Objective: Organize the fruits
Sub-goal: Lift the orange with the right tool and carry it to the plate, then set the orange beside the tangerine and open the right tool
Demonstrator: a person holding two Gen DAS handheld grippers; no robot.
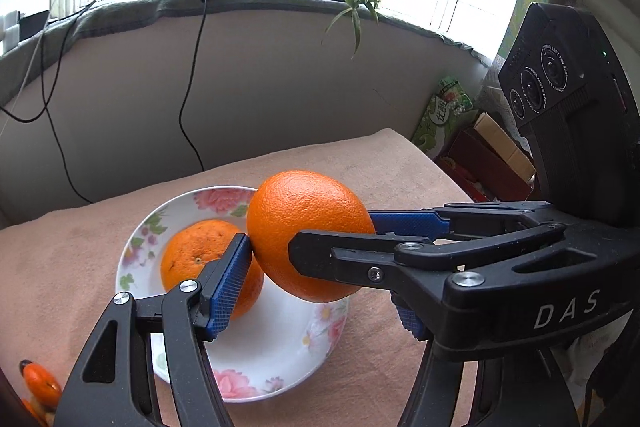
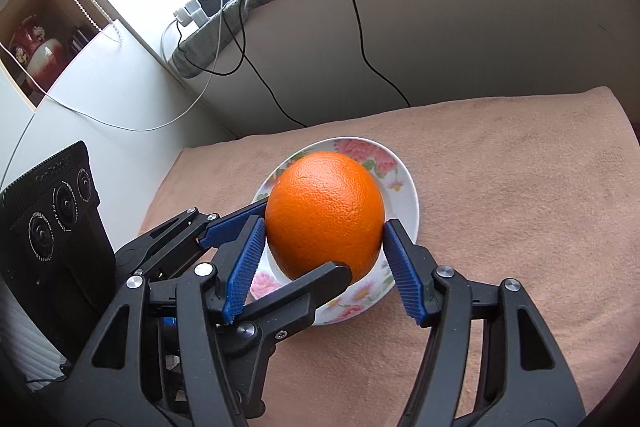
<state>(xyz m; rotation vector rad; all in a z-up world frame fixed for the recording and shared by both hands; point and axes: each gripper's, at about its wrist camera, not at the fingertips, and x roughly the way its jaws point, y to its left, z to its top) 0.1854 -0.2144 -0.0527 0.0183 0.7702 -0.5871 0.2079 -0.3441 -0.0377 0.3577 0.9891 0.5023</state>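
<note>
Orange [image 2: 325, 215] hangs just above the floral plate [image 1: 280, 359], pinched by the right gripper [image 2: 324, 251] and by the left gripper [image 1: 312, 251] crossing it, seemingly to set it beside a second orange [image 1: 196, 251] already on the plate.

Both hand-held grippers — left [image 1: 312, 259], right [image 2: 324, 251] — clamped, angled downward, crossing.

"DAS" on right gripper [image 1: 312, 227] frame
</note>
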